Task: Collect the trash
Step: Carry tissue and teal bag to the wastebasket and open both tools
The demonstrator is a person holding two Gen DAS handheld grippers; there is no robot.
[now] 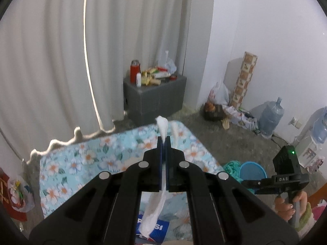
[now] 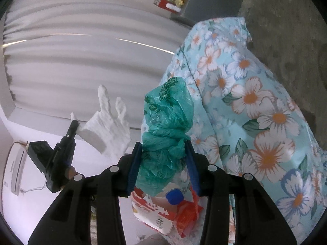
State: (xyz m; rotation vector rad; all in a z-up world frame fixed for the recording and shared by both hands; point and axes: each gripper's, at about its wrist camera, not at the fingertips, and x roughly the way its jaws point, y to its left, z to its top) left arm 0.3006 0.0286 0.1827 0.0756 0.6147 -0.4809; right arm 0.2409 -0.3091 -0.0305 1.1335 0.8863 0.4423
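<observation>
My left gripper [image 1: 164,140] is shut on the edge of a white plastic bag [image 1: 152,216], which hangs below it with a Pepsi-printed item inside. In the right wrist view the same white bag [image 2: 110,126] is stretched out from the left gripper [image 2: 74,123], its handles pointing up. My right gripper [image 2: 164,149] has both blue pads pressed on a crumpled green plastic bag [image 2: 167,122]. Under it lie a red-and-white wrapper [image 2: 155,210] and a bottle with a blue cap [image 2: 174,197]. A hand holds the right gripper [image 1: 245,182] at the lower right of the left wrist view.
A flowered light-blue cloth [image 2: 255,102] covers the surface beneath both grippers. On the far side, a grey box [image 1: 155,96] holds a red flask and clutter. Water jugs [image 1: 270,116], bags and a blue basin [image 1: 253,170] stand on the grey floor by the wall. White curtains hang on the left.
</observation>
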